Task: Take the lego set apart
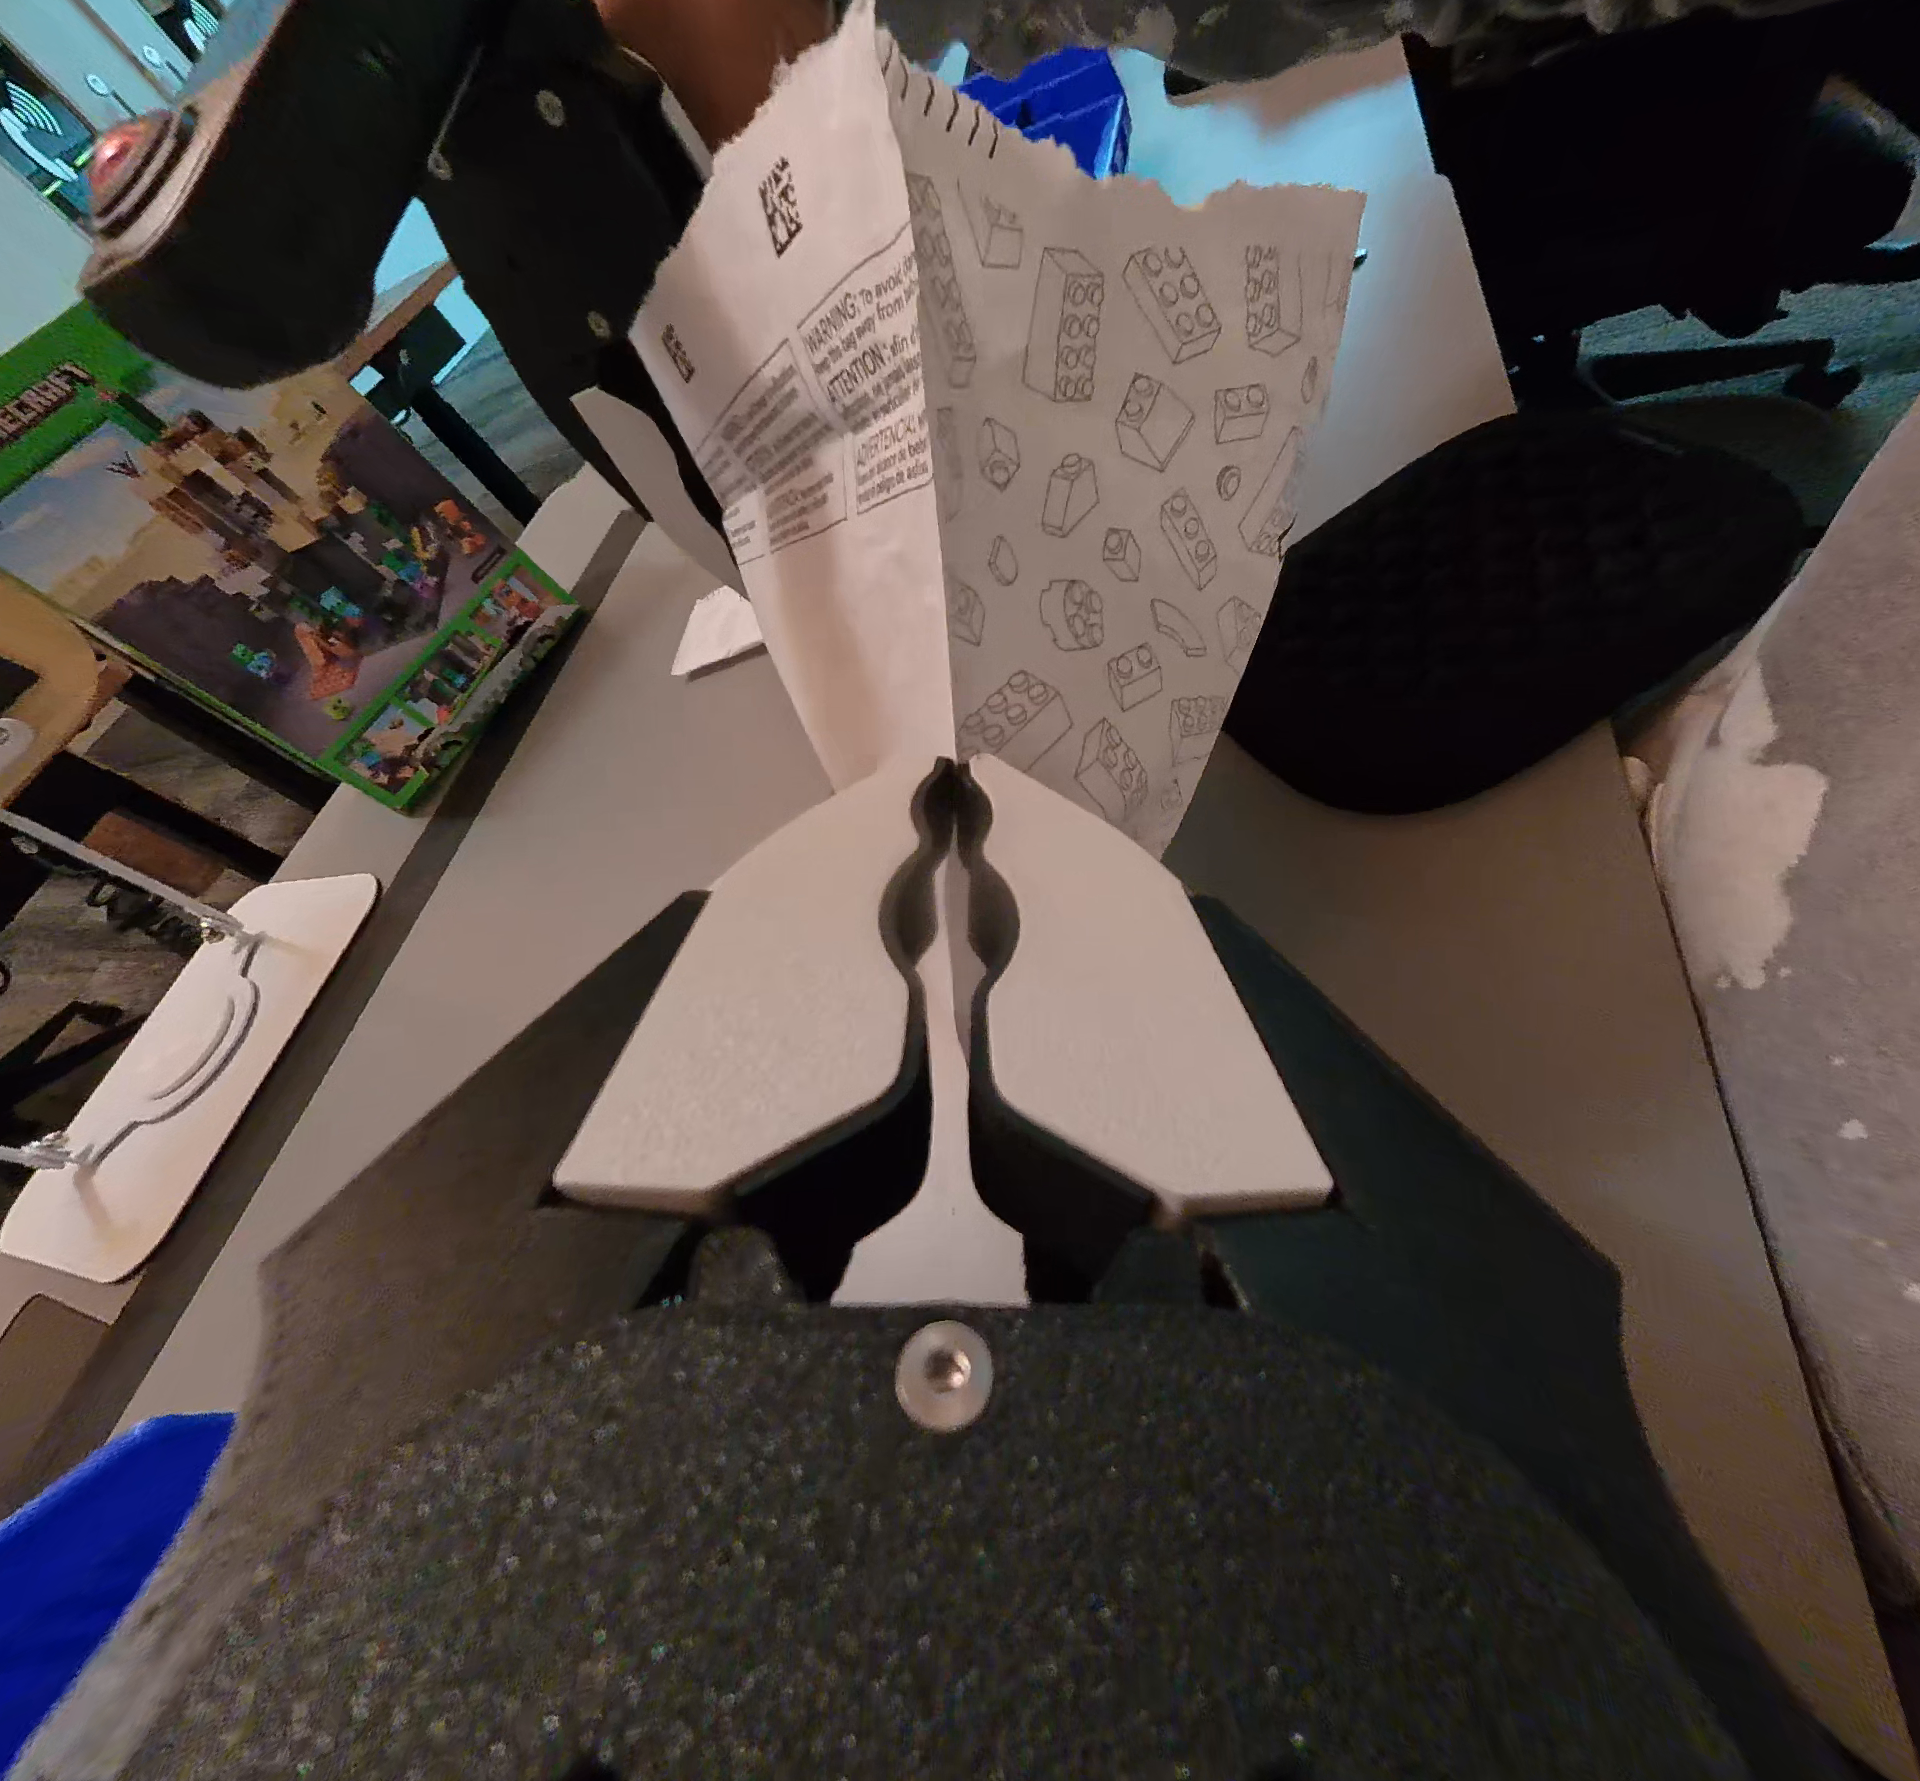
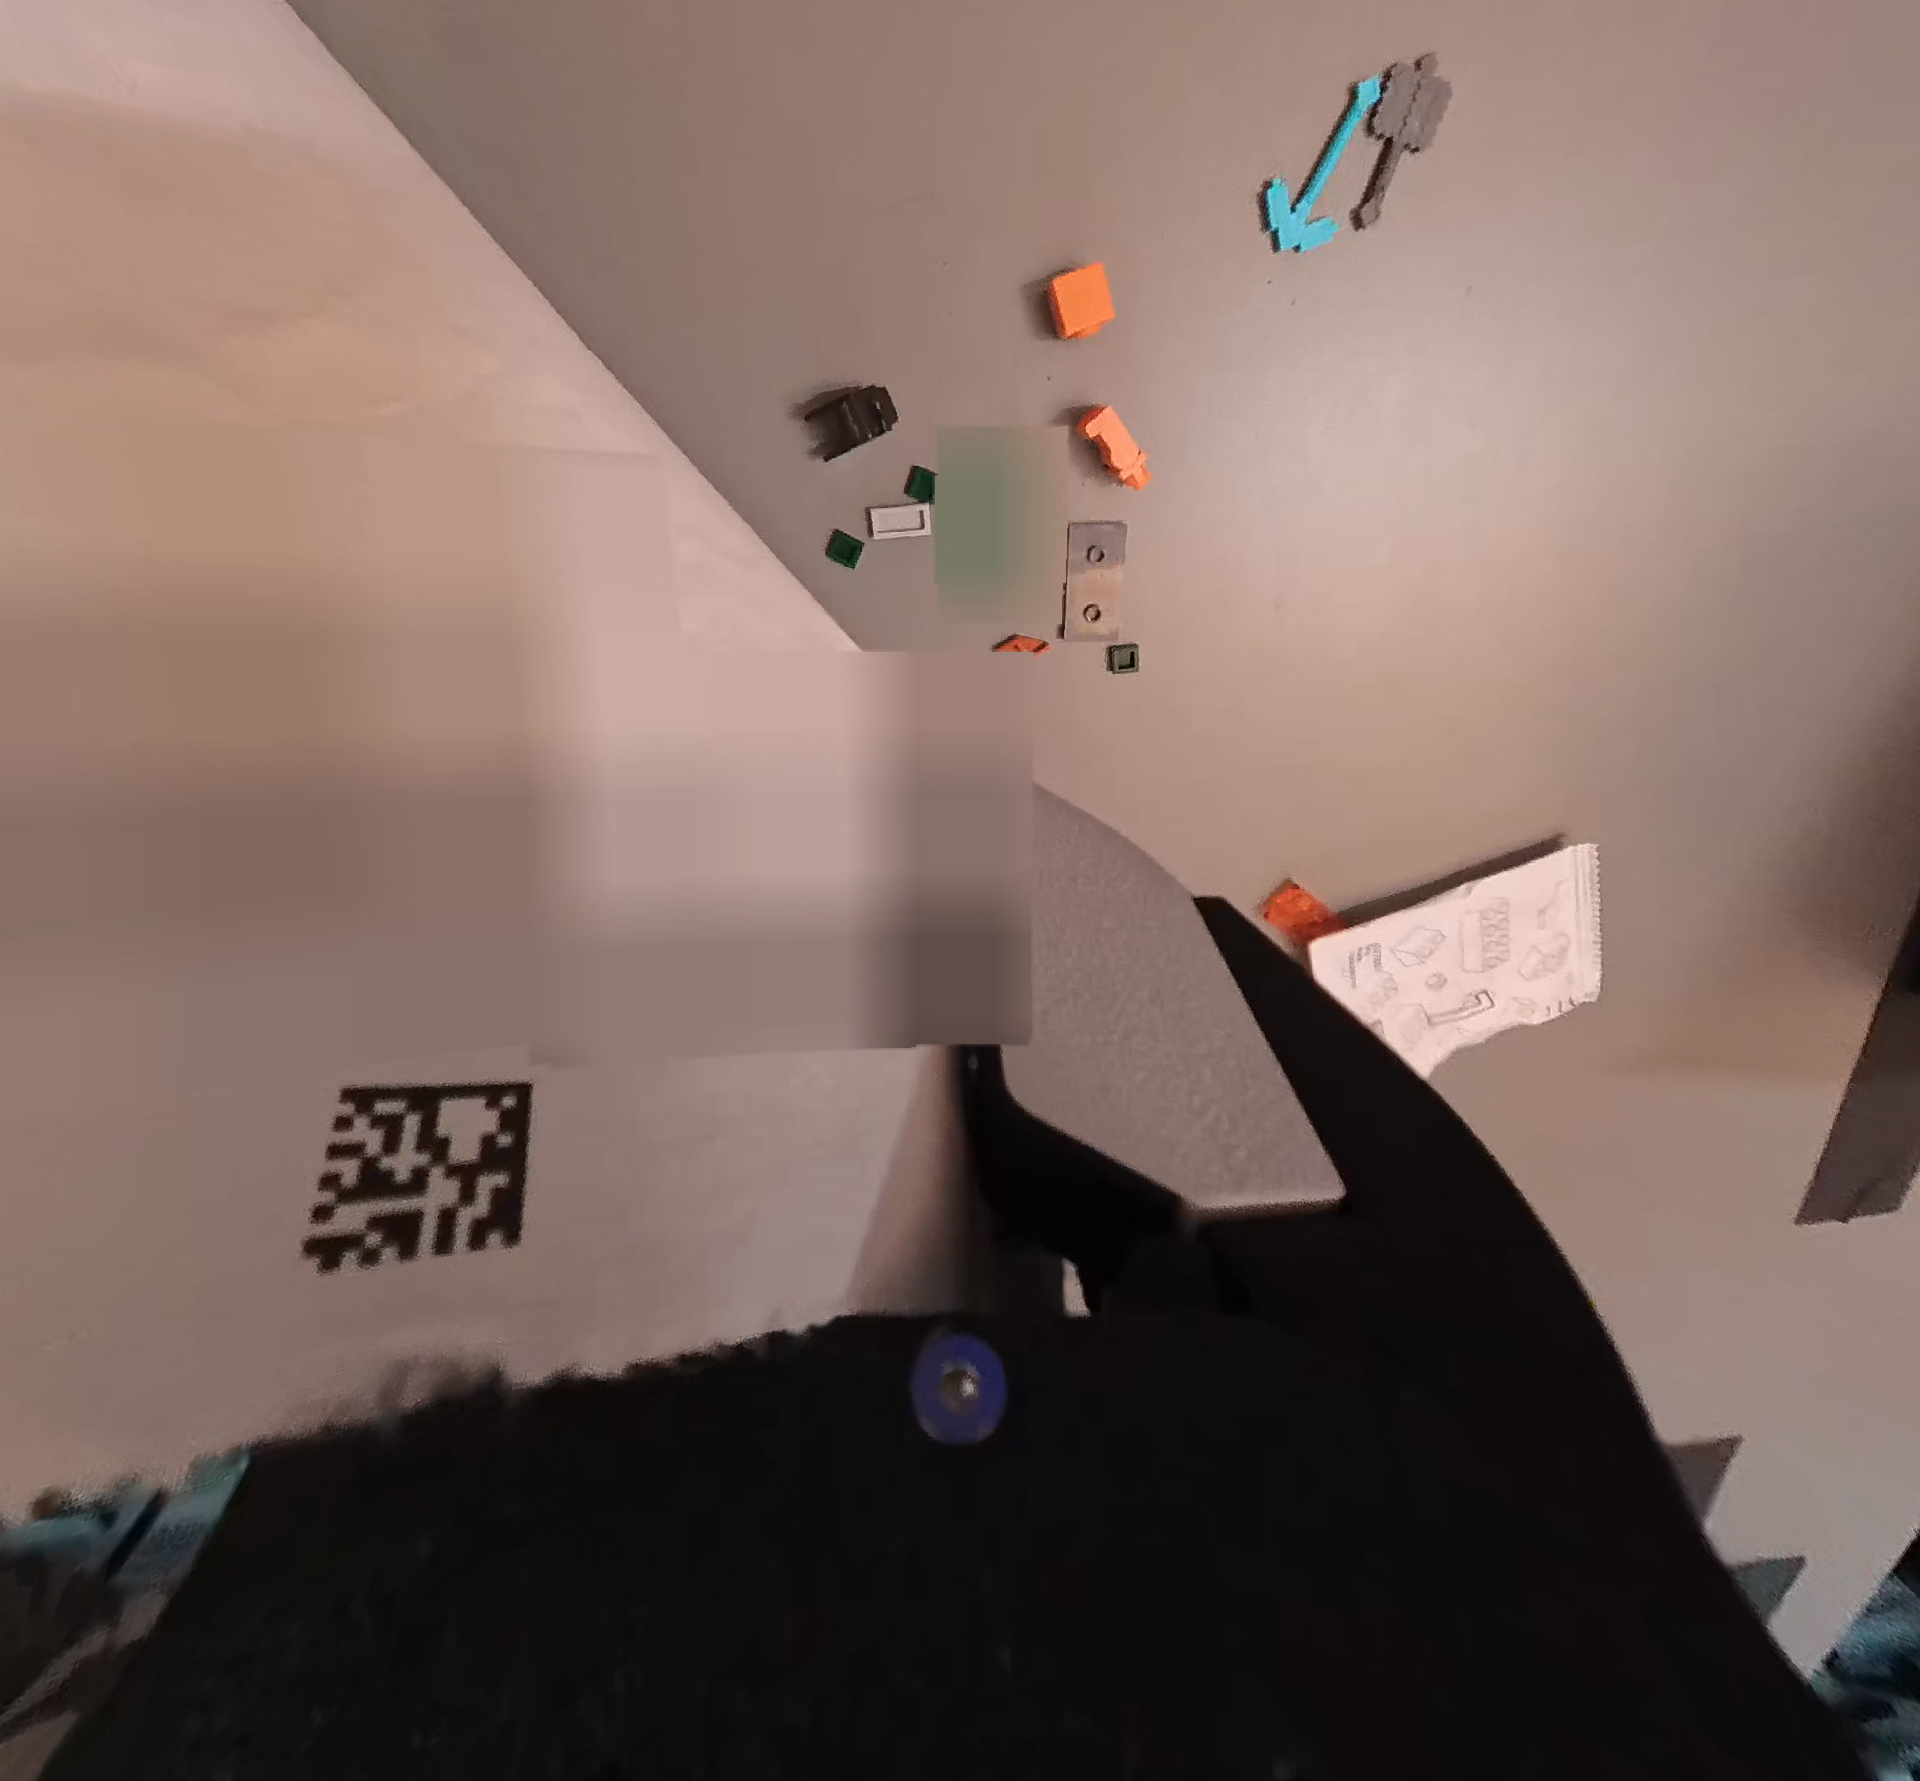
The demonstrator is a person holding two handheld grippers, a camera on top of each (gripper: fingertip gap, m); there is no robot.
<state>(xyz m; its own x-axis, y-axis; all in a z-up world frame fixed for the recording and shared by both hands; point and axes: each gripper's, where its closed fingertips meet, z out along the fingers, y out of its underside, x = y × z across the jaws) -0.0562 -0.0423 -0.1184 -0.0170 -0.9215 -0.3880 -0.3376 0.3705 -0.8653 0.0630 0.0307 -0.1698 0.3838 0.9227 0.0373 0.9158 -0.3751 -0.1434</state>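
Two grippers on one white paper bag (image 1: 1039, 484): left gripper (image 1: 954, 786) pinching it; right gripper (image 1: 665, 495) grip indiscernible, above table (image 2: 1455, 588).

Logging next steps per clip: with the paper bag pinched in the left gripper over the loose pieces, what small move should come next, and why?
Probably set the bag aside. The left gripper pinches the torn-open paper bag upright, small Lego pieces already lie scattered on the table, and the right gripper also seems to hold it.
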